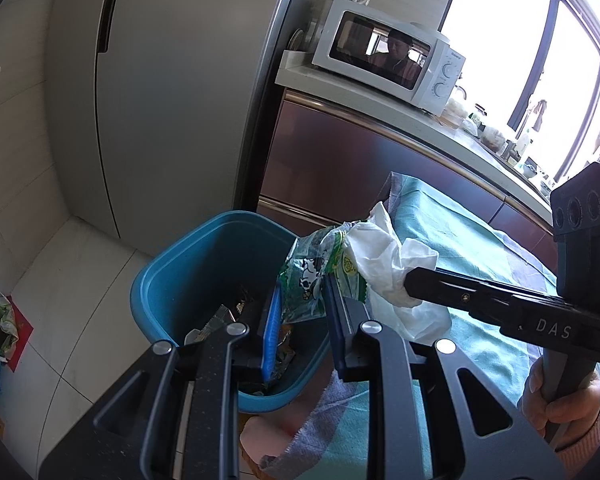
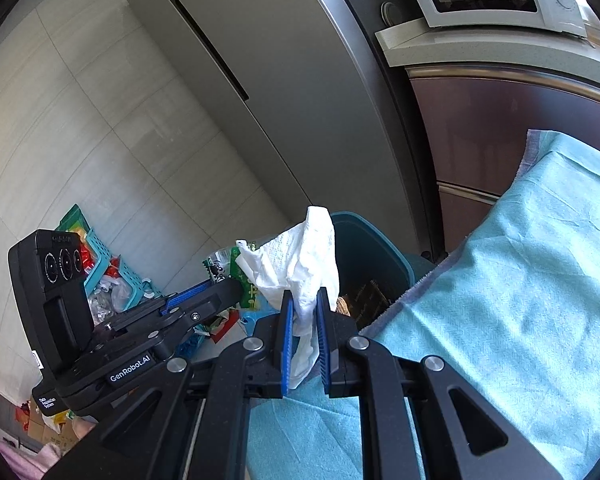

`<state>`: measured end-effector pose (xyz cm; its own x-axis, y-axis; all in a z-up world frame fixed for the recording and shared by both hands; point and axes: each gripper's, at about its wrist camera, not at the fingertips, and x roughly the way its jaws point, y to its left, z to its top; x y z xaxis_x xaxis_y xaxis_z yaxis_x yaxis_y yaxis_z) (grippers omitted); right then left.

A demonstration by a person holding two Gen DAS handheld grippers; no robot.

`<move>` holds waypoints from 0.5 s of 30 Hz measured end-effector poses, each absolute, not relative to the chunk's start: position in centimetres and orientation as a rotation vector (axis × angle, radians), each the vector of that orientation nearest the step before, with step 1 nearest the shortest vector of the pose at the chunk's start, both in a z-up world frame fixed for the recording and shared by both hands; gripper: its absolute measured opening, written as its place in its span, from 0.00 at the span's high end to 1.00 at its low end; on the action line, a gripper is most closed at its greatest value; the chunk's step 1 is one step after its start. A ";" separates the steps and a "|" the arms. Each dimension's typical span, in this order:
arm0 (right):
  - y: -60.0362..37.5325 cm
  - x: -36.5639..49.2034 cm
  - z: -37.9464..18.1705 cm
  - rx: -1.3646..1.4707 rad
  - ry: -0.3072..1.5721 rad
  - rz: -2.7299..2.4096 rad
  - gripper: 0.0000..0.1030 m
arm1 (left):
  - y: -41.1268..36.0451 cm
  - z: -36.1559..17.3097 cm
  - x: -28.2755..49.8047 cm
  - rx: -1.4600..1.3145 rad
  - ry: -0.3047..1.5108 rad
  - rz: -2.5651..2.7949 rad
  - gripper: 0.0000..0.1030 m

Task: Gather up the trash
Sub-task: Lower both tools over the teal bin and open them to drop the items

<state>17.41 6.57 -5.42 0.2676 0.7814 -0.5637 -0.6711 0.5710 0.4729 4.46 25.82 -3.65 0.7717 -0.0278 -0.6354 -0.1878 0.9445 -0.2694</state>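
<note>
left gripper point(image 1: 300, 304) pinching a green snack wrapper point(image 1: 316, 276) over the blue bin point(image 1: 168, 280), right gripper point(image 2: 305, 312) clamped on a crumpled white tissue point(image 2: 300, 264) at the teal cloth's point(image 2: 500, 300) edge.

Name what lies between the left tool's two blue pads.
A green-and-clear snack wrapper, pinched between the left tool's pads above the blue bin; the left wrist view shows it.

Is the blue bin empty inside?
No, the blue bin already has crumpled wrappers lying at its bottom, seen past the left tongs.
</note>
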 end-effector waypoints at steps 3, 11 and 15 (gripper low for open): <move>6.8 17.5 -5.5 0.149 0.855 0.982 0.90 | 25.9 -3.7 4.7 -0.331 0.691 0.092 0.79; 7.7 17.9 -5.9 0.141 0.879 0.967 0.89 | 26.1 -4.2 5.4 -0.325 0.703 0.104 0.79; 8.4 18.1 -6.1 0.135 0.890 0.959 0.89 | 26.2 -4.4 5.6 -0.324 0.709 0.112 0.79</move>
<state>18.05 8.37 -6.13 0.2609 0.7574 -0.5986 -0.6533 0.5951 0.4681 5.58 26.19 -4.44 0.7554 -0.0080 -0.6552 -0.2104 0.9440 -0.2540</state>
